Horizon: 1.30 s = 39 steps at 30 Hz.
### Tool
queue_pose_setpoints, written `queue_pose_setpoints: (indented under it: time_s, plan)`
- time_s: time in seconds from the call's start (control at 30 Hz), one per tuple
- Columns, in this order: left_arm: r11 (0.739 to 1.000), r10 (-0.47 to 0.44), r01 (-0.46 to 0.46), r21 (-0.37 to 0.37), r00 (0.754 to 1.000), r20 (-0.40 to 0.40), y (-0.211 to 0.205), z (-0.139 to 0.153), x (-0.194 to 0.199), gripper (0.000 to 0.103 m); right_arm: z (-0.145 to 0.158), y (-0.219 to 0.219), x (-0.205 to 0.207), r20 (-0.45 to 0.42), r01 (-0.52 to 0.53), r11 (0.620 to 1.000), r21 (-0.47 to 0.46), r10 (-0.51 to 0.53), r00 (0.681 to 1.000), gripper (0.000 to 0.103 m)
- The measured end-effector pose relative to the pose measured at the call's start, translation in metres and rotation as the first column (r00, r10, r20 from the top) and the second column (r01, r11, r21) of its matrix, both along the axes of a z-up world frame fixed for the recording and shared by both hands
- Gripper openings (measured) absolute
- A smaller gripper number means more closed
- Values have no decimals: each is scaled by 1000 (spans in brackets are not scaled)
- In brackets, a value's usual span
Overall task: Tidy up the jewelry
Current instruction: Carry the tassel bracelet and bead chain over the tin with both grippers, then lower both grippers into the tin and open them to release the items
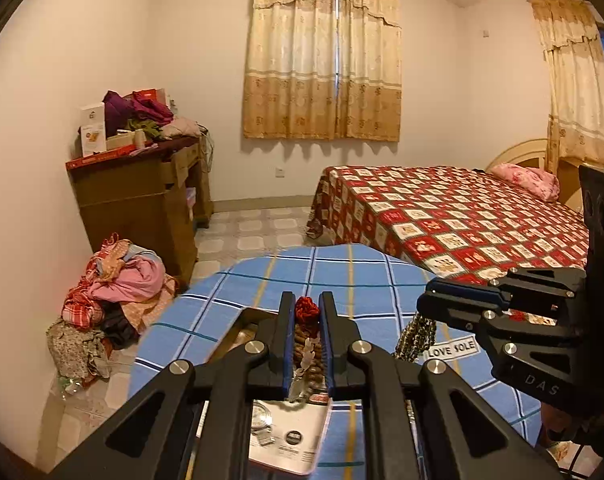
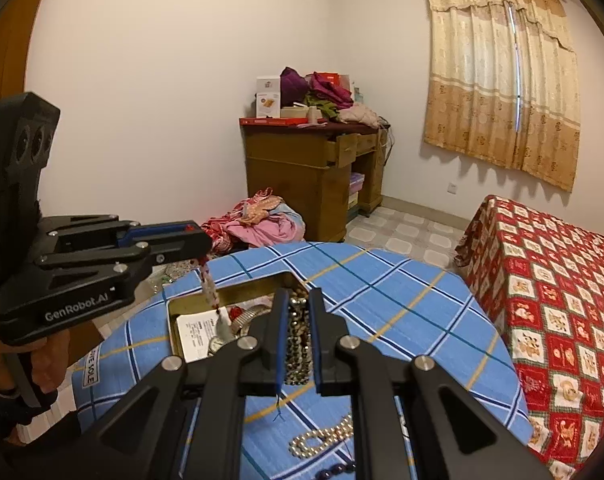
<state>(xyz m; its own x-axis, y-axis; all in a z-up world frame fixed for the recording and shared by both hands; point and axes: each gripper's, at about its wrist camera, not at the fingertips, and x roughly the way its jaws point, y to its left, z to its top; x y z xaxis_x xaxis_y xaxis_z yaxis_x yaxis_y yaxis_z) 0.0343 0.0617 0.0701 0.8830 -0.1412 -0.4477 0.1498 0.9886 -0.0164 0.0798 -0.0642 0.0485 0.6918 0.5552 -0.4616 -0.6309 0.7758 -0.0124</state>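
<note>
Left tongs [image 1: 307, 320] were nearly shut, pinching a red-tasselled strand [image 1: 308, 350] that dangled over the tin [image 2: 230, 294]. Right tongs [image 2: 299, 312] were likewise nearly shut on a dark bead string [image 2: 298, 344], hanging above the blue cloth [image 2: 402, 304] just beside the tin. A pearl chain [image 2: 322, 438] lay loose on the cloth, nearer the camera.

Risks, as judged: the two hanging strands were close and could tangle if swung together. A thin strand could slip from the pads. A trailing end might snag the tin's rim.
</note>
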Motion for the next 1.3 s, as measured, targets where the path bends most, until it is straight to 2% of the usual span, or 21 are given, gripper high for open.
queue_pose_setpoints:
  time_s: [0.47, 1.07, 1.3]
  plan:
    - [997, 76, -76, 5, 997, -24, 33, -12, 22, 11, -7, 39, 21, -41, -51, 998, -20, 51, 998, 12]
    - [993, 116, -117, -7, 993, -31, 57, -15, 27, 11, 20, 76, 16, 23, -112, 993, -32, 113, 993, 12]
    - [993, 119, -119, -6, 992, -50, 62, -19, 30, 11, 8, 84, 20, -1, -121, 992, -35, 121, 993, 12]
